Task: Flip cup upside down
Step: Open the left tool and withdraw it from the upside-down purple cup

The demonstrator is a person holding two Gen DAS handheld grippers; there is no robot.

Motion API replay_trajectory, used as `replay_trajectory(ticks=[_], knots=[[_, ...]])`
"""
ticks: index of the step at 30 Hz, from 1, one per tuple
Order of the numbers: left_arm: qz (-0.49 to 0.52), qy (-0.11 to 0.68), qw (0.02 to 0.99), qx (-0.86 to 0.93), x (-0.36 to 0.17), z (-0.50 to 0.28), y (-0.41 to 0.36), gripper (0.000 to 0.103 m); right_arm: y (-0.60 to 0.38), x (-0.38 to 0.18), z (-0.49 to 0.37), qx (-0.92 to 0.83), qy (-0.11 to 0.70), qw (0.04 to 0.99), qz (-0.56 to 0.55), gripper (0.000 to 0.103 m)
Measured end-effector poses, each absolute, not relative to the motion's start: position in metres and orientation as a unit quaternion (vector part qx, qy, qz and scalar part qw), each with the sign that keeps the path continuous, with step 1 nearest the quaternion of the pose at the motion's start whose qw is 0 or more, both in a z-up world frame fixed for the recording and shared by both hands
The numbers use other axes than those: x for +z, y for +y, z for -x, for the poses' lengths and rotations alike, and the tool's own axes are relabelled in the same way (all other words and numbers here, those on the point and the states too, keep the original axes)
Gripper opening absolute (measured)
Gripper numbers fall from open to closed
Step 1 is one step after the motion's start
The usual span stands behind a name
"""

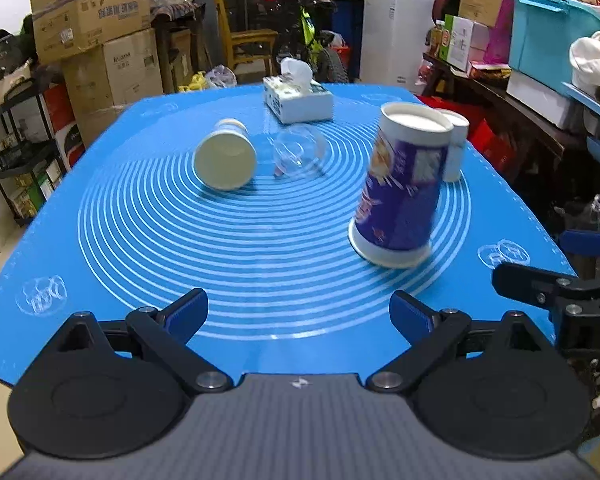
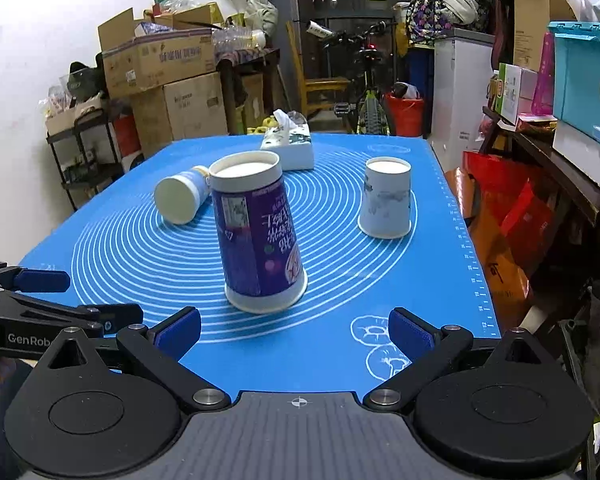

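A tall purple paper cup (image 1: 400, 184) (image 2: 256, 236) stands upside down on the blue mat (image 1: 180, 240) (image 2: 340, 360), tilted and blurred. A white paper cup (image 2: 386, 198) (image 1: 456, 144) stands upside down behind it. A cream cup (image 1: 226, 156) (image 2: 180, 196) lies on its side at the left. A clear plastic cup (image 1: 298, 150) lies on its side beside the cream cup. My left gripper (image 1: 298, 316) is open and empty, near the mat's front. My right gripper (image 2: 296, 330) is open and empty just in front of the purple cup.
A tissue box (image 1: 298, 98) (image 2: 290, 146) sits at the mat's far side. Cardboard boxes (image 1: 96, 40), a bicycle (image 2: 366, 92), a white freezer (image 1: 396, 32) and cluttered shelves (image 2: 560, 128) surround the table. The right gripper's finger (image 1: 548, 292) shows at the left view's right edge.
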State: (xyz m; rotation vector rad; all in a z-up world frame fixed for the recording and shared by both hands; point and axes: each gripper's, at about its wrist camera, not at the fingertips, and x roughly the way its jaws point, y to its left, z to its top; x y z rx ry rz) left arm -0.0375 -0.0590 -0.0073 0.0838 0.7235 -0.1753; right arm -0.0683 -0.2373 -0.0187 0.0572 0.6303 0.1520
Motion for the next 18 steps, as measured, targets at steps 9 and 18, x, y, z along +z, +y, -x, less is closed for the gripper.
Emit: replay_trajectory(ticks=[9,18], knots=[[-0.044,0.353,0.931,-0.081,-0.0093,0.0428,-0.0572,0.097,-0.2352,-0.0197,0.0719,0.074,0.313,0.946,-0.026,0.1],[-0.053,0.355,0.93,-0.077,-0.0122,0.0425,-0.0578,0.097,-0.2342,-0.0199,0.0695,0.075,0.319,0.944,-0.023,0.1]])
